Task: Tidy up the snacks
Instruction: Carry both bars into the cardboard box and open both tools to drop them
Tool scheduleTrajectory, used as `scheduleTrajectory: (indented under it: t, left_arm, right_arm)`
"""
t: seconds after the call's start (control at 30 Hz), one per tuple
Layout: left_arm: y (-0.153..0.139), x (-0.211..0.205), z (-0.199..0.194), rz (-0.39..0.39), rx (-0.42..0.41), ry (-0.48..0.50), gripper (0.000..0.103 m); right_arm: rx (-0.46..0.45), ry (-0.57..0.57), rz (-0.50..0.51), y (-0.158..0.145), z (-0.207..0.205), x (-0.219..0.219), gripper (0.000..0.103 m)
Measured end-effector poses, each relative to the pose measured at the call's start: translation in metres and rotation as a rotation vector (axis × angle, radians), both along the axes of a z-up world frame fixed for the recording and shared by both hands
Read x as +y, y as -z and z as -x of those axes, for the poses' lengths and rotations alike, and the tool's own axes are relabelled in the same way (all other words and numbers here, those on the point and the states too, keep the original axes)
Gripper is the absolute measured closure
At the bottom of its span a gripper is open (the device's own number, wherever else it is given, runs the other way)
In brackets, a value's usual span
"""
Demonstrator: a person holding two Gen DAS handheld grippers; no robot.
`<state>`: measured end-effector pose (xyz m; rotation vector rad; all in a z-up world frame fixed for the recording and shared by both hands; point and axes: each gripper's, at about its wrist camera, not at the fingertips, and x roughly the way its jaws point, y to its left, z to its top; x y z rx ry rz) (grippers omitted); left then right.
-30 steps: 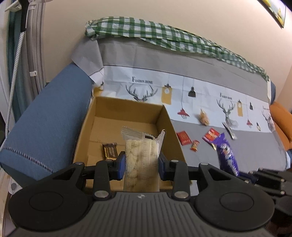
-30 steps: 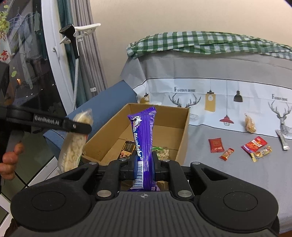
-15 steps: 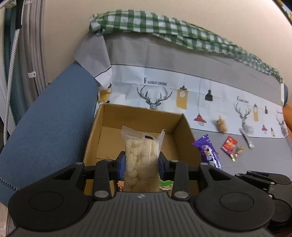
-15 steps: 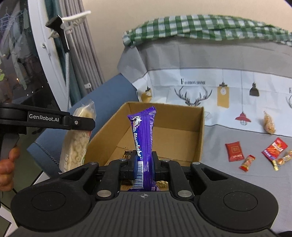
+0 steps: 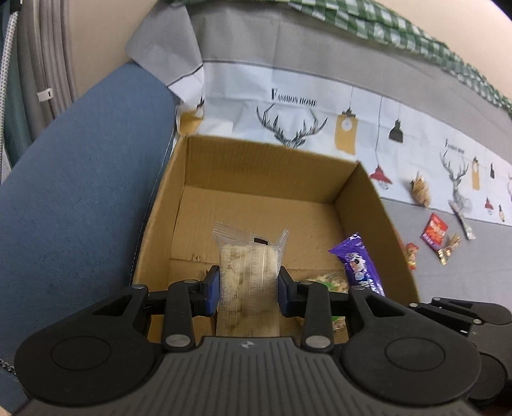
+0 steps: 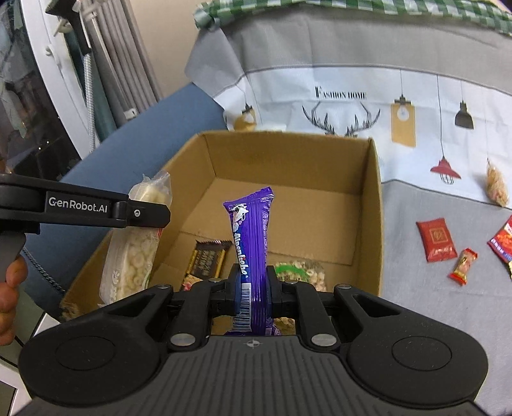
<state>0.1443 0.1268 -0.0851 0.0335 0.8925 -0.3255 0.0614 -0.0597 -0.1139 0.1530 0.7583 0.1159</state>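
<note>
Nearest the left wrist camera, the left gripper (image 5: 248, 289) has its blue pads closed against both sides of a clear packet of puffed cereal bars (image 5: 248, 272), held upright over the near edge of the cardboard box (image 5: 268, 166). Just to its right, the right gripper (image 6: 252, 289) is clamped on a purple Alpenliebe candy pack (image 6: 251, 243), which also stands upright above the box's near end.

Below both packs, on the box floor, lie a dark brown chocolate bar (image 6: 208, 259) and a green-and-clear cereal bag (image 6: 300, 272). The right wrist view shows both of them plainly; in the left wrist view the chocolate bar is hidden behind the held packet, and only a corner of the cereal bag (image 5: 329, 281) shows. Farther in, the box floor is bare cardboard up to its back wall.

Left of the box runs a blue sofa arm (image 5: 80, 179), close against the box's side. Right of the box, on the grey printed cover (image 6: 416, 320), lie a red sachet (image 6: 436, 239), a small red-and-yellow candy (image 6: 464, 266) and, farther back, a clear bag of tan snacks (image 6: 496, 188). The left wrist view adds a silver stick pack (image 5: 460, 216) beyond them, outside the right wrist frame. Behind everything, a green checked cloth (image 6: 352, 6) drapes the sofa back.
</note>
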Motion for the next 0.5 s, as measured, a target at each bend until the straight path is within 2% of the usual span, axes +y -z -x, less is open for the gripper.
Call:
scheduleTrajectory:
  t: [0.17, 0.2, 0.23, 0.27, 0.3, 0.33, 0.4, 0.5]
  left_arm:
    - [0.015, -0.003, -0.01, -0.033, 0.021, -0.008, 0.063]
    - [0.016, -0.003, -0.011, -0.04, 0.017, -0.015, 0.05]
    - [0.015, -0.002, -0.012, -0.042, 0.018, -0.022, 0.016]
    - [0.014, -0.002, -0.013, -0.045, 0.015, -0.037, 0.001]
    - [0.009, 0.0, -0.01, -0.038, -0.011, -0.06, 0.0]
    - [0.005, 0.002, -0.006, -0.029, -0.034, -0.071, 0.0]
    - [0.001, 0.004, 0.0, -0.033, -0.035, -0.069, 0.0]
    - [-0.002, 0.008, 0.017, -0.05, -0.01, -0.068, 0.0]
  right_arm:
    - [0.032, 0.007, 0.004, 0.013, -0.01, -0.002, 0.088]
    - [0.034, 0.007, 0.003, 0.014, -0.011, -0.002, 0.085]
    - [0.029, 0.01, -0.001, 0.014, -0.013, -0.002, 0.078]
    - [0.022, 0.012, -0.004, 0.014, -0.014, -0.003, 0.067]
    - [0.014, 0.023, -0.001, 0.012, -0.015, -0.003, 0.041]
    - [-0.003, 0.034, 0.005, 0.01, -0.013, -0.004, 0.024]
    - [-0.057, 0.041, 0.034, 0.001, -0.006, -0.003, 0.02]
    - [-0.089, 0.006, 0.078, -0.011, 0.011, -0.001, 0.013]
